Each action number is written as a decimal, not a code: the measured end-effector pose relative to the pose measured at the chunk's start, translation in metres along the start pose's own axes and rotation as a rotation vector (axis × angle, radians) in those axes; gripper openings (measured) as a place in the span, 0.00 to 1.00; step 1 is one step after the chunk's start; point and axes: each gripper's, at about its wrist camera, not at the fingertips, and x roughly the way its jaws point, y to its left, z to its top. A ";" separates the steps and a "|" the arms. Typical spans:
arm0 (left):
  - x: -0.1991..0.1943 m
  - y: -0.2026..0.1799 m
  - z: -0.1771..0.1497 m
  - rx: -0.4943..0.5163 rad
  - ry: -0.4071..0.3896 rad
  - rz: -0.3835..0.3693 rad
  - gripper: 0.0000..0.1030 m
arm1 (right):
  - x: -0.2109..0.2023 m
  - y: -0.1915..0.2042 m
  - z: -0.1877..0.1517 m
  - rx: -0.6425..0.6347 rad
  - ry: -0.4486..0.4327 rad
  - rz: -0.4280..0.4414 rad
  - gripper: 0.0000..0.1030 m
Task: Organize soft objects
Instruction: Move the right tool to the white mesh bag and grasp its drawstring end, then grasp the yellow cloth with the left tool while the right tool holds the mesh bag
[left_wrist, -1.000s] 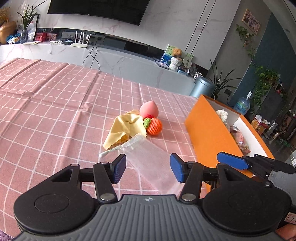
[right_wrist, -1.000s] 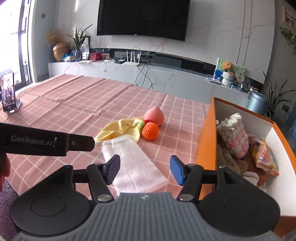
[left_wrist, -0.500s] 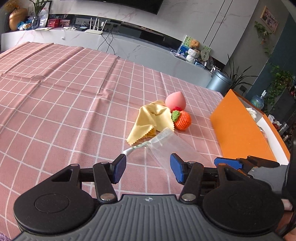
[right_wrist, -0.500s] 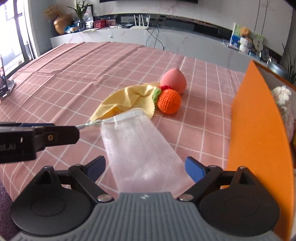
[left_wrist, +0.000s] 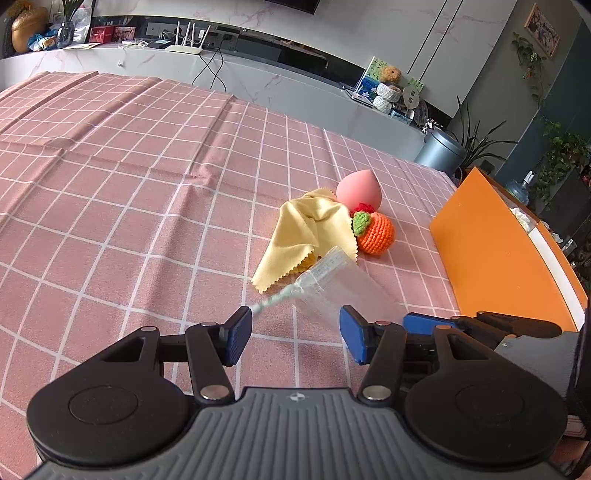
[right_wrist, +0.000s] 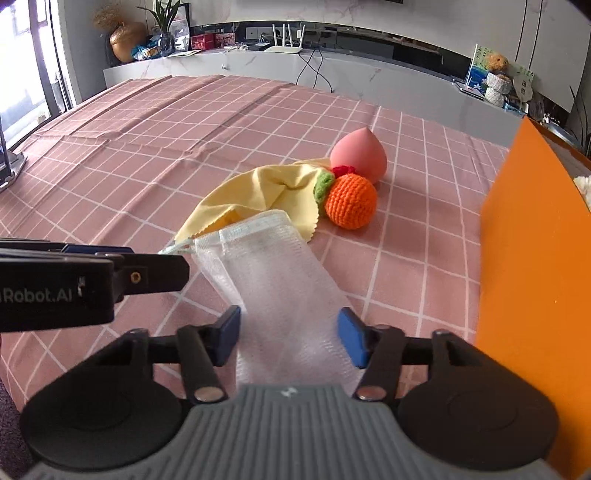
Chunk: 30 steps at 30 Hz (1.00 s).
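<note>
A white mesh drawstring bag (right_wrist: 273, 273) lies flat on the pink checked tablecloth. Its near end sits between the blue pads of my right gripper (right_wrist: 290, 336), whose jaws are closing; the pads stand at the bag's edges without clamping it. My left gripper (left_wrist: 295, 332) is open just above the cloth, with the bag's pale drawstring (left_wrist: 273, 301) ending at its left pad. Beyond the bag lie a yellow cloth (left_wrist: 310, 232), a crocheted orange (right_wrist: 349, 201) and a pink peach-shaped sponge (right_wrist: 356, 155). The left gripper (right_wrist: 155, 271) also shows side-on in the right wrist view.
An orange box (left_wrist: 487, 243) stands open on the right, close to the right gripper, with a white fluffy item (left_wrist: 522, 218) inside. The tablecloth (left_wrist: 129, 184) stretches left and far. A grey bin (left_wrist: 439, 151) and a low marble sideboard sit past the table.
Both grippers came down and nearer to the mesh bag. The right jaws spread wide half a second ago and have since narrowed around the bag's near end.
</note>
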 end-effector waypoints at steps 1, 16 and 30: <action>0.001 0.001 0.001 -0.003 0.001 -0.001 0.61 | 0.000 0.000 0.001 -0.005 -0.003 -0.006 0.26; 0.020 -0.010 0.033 0.164 -0.069 -0.005 0.76 | -0.006 -0.025 0.021 0.160 -0.065 -0.175 0.00; 0.093 -0.029 0.055 0.292 0.002 0.034 0.69 | 0.019 -0.038 0.021 0.263 -0.022 -0.212 0.00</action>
